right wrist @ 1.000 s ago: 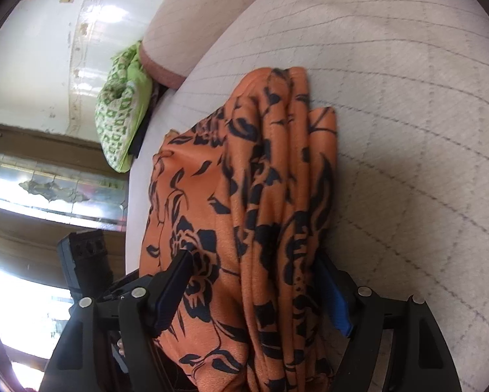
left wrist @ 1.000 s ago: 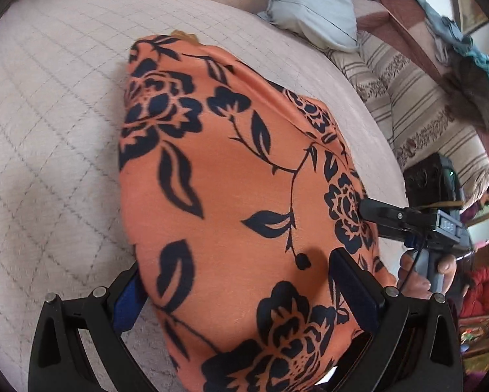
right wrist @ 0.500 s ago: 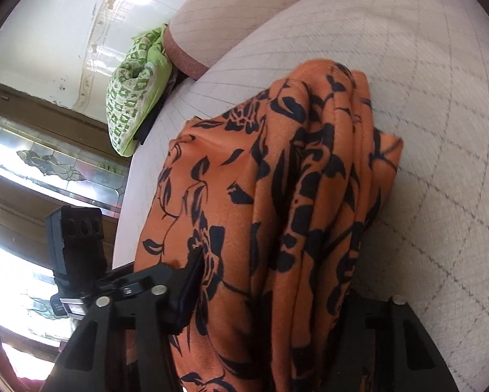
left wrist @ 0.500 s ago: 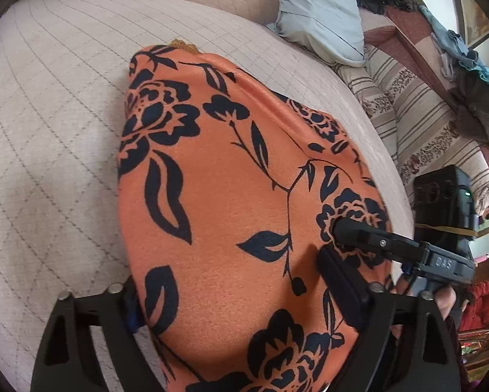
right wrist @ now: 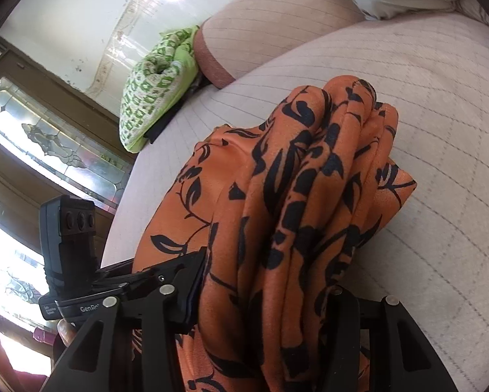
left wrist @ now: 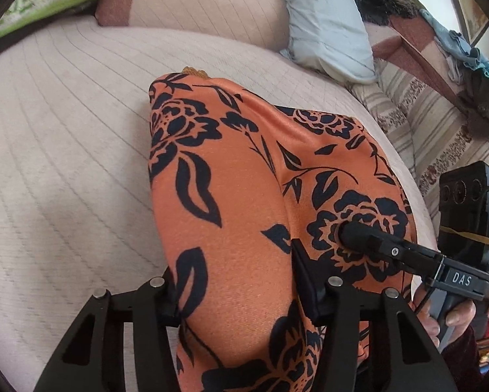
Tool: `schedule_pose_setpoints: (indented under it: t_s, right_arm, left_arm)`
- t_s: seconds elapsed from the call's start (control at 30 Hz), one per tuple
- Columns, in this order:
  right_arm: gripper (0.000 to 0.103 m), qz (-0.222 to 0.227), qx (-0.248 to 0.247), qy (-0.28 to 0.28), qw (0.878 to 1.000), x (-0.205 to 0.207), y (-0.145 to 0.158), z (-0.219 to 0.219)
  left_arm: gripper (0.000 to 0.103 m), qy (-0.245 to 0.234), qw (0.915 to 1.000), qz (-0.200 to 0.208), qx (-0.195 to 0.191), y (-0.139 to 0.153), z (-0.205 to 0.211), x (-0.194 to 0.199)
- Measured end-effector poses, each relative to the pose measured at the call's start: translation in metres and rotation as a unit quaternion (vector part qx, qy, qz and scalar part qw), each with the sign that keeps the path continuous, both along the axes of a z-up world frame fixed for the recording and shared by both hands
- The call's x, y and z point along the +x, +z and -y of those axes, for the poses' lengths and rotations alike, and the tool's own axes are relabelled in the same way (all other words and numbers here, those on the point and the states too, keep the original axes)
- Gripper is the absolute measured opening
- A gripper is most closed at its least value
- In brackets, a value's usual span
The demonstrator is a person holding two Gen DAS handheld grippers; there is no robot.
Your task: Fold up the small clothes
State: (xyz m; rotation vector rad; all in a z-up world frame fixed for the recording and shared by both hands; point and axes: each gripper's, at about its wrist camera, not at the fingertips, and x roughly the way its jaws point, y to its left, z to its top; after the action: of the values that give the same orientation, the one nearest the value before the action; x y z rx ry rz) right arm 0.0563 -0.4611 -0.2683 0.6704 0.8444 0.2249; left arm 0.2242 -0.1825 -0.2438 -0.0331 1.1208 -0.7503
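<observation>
An orange garment with a dark floral print (left wrist: 238,196) lies bunched on the beige quilted sofa seat (left wrist: 64,163). My left gripper (left wrist: 241,297) is shut on its near end, with the cloth bulging up between the fingers. My right gripper (right wrist: 270,290) is shut on the garment's other side, where it shows as several stacked folds (right wrist: 310,196). The right gripper also shows in the left wrist view (left wrist: 359,238), pressed into the cloth at right. The left gripper's body shows at the left in the right wrist view (right wrist: 71,245).
A green patterned cushion (right wrist: 149,88) lies at the sofa's far corner. A pale blue pillow (left wrist: 326,23) leans on the backrest (left wrist: 211,3). A striped sofa with piled clothes (left wrist: 440,124) stands to the right. A glass-paned door (right wrist: 32,137) is behind.
Both grippers have closed in on the garment and lifted its near end. The cloth is more gathered, and the two grippers are closer together.
</observation>
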Motion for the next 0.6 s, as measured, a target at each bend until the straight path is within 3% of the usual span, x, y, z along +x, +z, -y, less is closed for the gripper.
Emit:
schedule_pose_setpoints:
  t_s: [0.33, 0.6]
  right_arm:
    - [0.05, 0.048, -0.004, 0.031, 0.998, 0.017, 0.02, -0.041]
    - [0.05, 0.061, -0.002, 0.053, 0.997, 0.038, 0.025, -0.07]
  left_arm:
    - [0.054, 0.055, 0.9976, 0.042, 0.003, 0.022, -0.048, 0.003]
    - [0.054, 0.084, 0.9947, 0.058, 0.01, 0.03, -0.05, 0.003]
